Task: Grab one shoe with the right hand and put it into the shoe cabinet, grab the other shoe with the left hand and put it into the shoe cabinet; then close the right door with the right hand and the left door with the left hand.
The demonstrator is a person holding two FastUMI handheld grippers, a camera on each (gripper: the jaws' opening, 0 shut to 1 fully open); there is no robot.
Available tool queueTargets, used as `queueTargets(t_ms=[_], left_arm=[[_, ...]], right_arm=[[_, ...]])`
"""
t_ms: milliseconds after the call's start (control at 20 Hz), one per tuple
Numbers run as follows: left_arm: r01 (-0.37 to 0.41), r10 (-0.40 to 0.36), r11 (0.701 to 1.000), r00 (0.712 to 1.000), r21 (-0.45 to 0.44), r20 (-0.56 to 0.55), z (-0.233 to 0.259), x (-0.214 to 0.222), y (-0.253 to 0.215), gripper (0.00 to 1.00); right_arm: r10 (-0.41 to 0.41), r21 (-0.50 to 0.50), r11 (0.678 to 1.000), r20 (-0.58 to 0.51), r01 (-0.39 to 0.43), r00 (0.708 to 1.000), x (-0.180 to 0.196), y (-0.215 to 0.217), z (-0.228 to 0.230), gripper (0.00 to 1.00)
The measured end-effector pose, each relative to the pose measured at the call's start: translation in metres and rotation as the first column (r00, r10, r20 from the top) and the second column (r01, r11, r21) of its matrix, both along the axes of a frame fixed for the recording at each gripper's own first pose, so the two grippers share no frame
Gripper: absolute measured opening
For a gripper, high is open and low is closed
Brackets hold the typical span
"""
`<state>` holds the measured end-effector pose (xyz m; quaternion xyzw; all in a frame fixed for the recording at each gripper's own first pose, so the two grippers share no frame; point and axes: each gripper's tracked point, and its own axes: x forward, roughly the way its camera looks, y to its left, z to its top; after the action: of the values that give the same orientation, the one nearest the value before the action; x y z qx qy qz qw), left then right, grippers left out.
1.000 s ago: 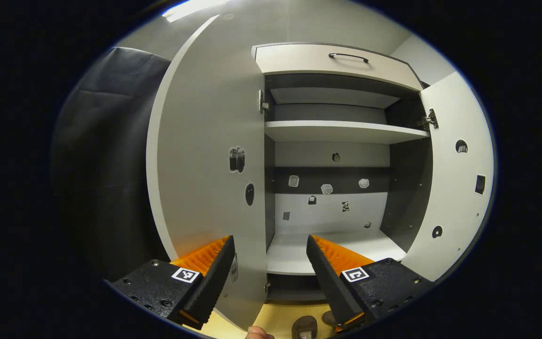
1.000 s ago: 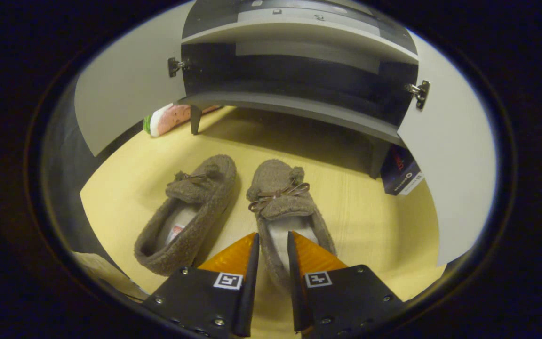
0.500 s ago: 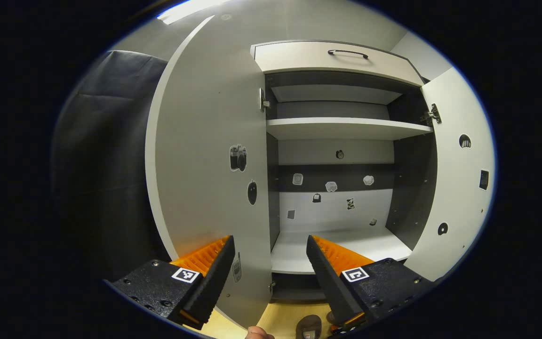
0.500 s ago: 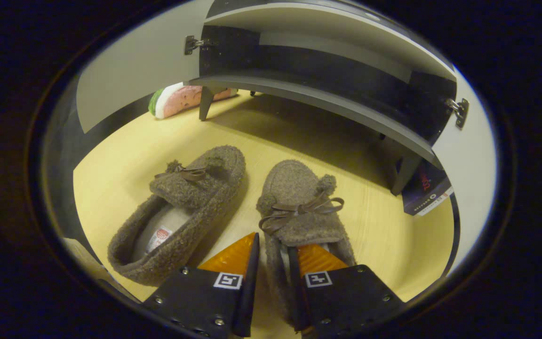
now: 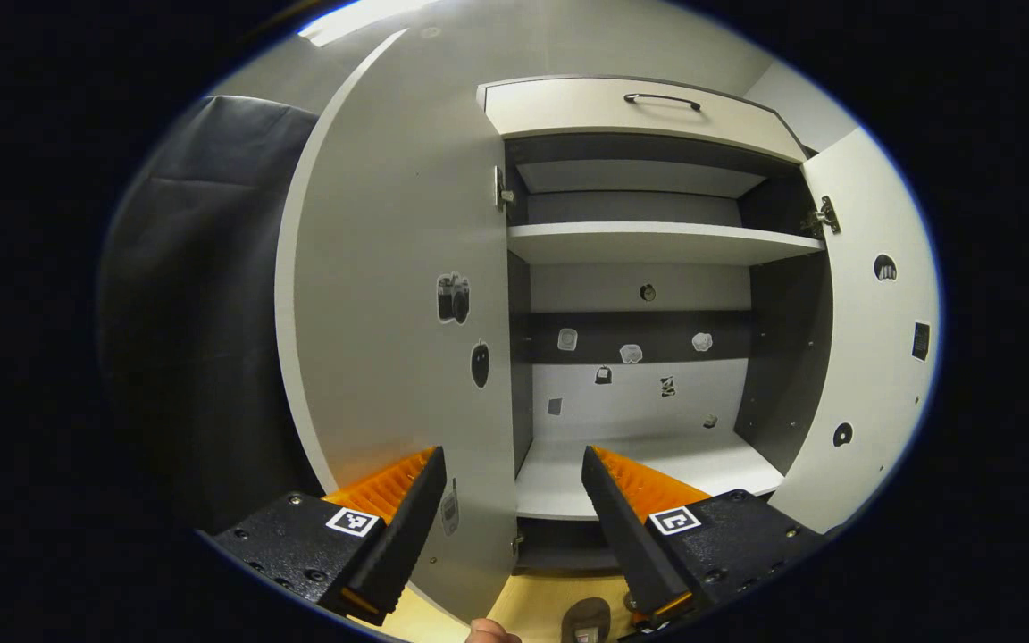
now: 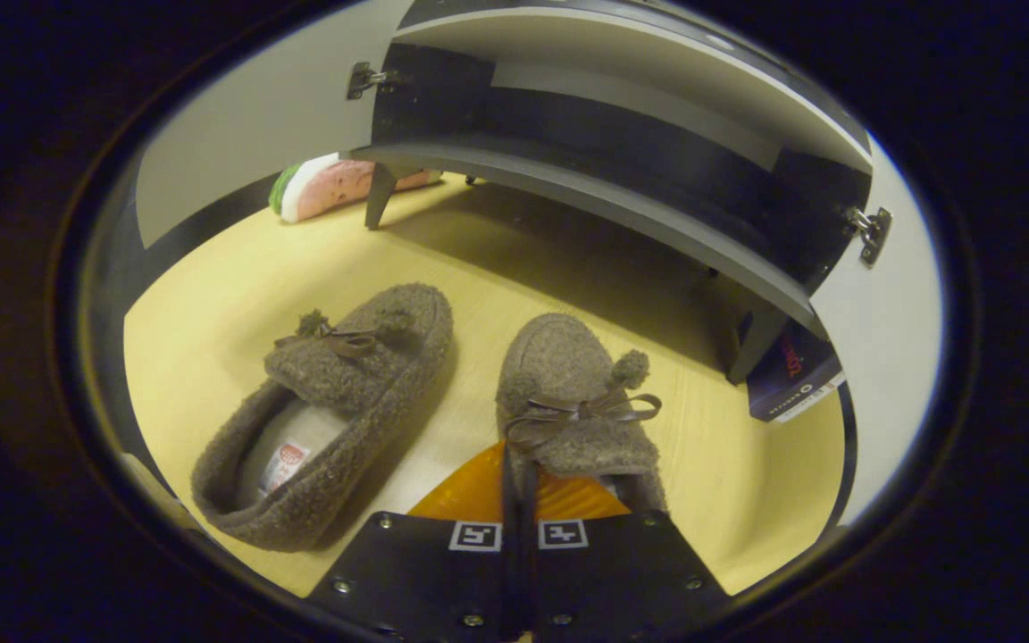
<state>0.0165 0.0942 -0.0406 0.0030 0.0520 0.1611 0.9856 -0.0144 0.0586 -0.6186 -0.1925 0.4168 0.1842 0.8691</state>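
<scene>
Two brown fuzzy slippers lie side by side on the pale wood floor in the right gripper view. My right gripper (image 6: 519, 460) is shut on the left rim of the right slipper (image 6: 573, 384), one finger inside its opening and one outside. The left slipper (image 6: 336, 402) lies free beside it. In the left gripper view my left gripper (image 5: 512, 460) stands open, held up in front of the shoe cabinet (image 5: 648, 241). The left door (image 5: 389, 268) and the right door (image 5: 872, 339) are swung wide. The bottom shelf (image 5: 657, 478) is bare. One slipper's tip (image 5: 586, 616) peeks in below.
The cabinet's base (image 6: 622, 201) stands on short legs just beyond the slippers. A watermelon-patterned cushion (image 6: 336, 183) lies at the far left and a dark box (image 6: 787, 371) by the right leg. A drawer with a handle (image 5: 662, 100) tops the cabinet. A fingertip (image 5: 488, 632) shows low.
My right gripper has gone from slightly open around the right slipper's rim to shut on it, having pushed forward. The left gripper has barely moved.
</scene>
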Motion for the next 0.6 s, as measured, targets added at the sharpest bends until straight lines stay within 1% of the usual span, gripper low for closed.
queueTargets(t_ms=[150,300,450,600], left_arm=[[0.005,-0.005,1.0,1.0,0.003,0.001,0.0,0.001,-0.001,0.94],[0.012,-0.012,1.0,1.0,0.005,0.003,0.0,0.002,-0.001,0.94],[0.023,-0.023,1.0,1.0,0.002,0.007,0.0,0.003,-0.002,0.94],[0.032,-0.032,0.999,0.999,-0.002,0.011,0.0,0.004,-0.003,0.94]], right_arm=[[-0.052,0.057,0.997,0.024,0.051,0.998,0.008,-0.003,0.025,0.01],[-0.064,0.092,0.994,0.084,0.056,0.994,0.016,-0.005,0.063,0.01],[-0.074,0.139,0.989,0.149,0.053,0.986,0.023,-0.004,0.111,0.01],[-0.095,0.197,0.979,0.231,0.049,0.968,0.034,0.0,0.173,0.01]])
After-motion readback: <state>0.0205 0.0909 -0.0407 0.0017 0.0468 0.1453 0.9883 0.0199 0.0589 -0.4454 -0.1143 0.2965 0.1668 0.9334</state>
